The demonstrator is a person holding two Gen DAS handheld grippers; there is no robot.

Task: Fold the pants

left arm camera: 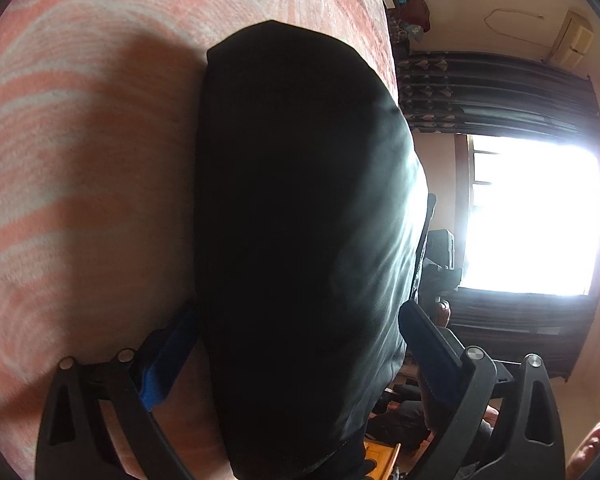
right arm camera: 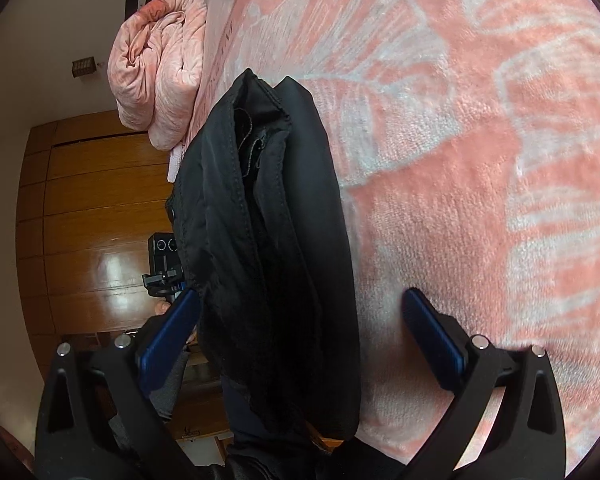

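pants: the black woven-fabric pants (left arm camera: 300, 240) are lying folded into a thick bundle on the pink plush bedspread with pale leaf patterns (left arm camera: 80, 160), right along the bed's edge; the right wrist view is showing the open stacked layers and stitched seams (right arm camera: 268, 220)

left gripper: the black two-finger left gripper with blue pads (left arm camera: 300, 344) is sitting spread wide, bundle between the fingers but neither pad pressing on it

right gripper: the matching right gripper (right arm camera: 302, 320) is also spread wide, one pad just beside the fabric, the other resting out over the bedspread, nothing pinched

step in hand: looks to me like the fold is laid down and both tongs are letting go

doing it well: I'd be backing both straight out along the fingers so the pads aren't snagging the top layer, then checking the layers are sitting square

could go wrong: bundle is riding the edge, so a nudge could be tipping it off

hard to make out: the left view is mostly a dark blob against window glare (left arm camera: 532, 216), no folds readable; bundle's near end is cut off; a rolled pink blanket (right arm camera: 160, 68) is sitting farther up the bed
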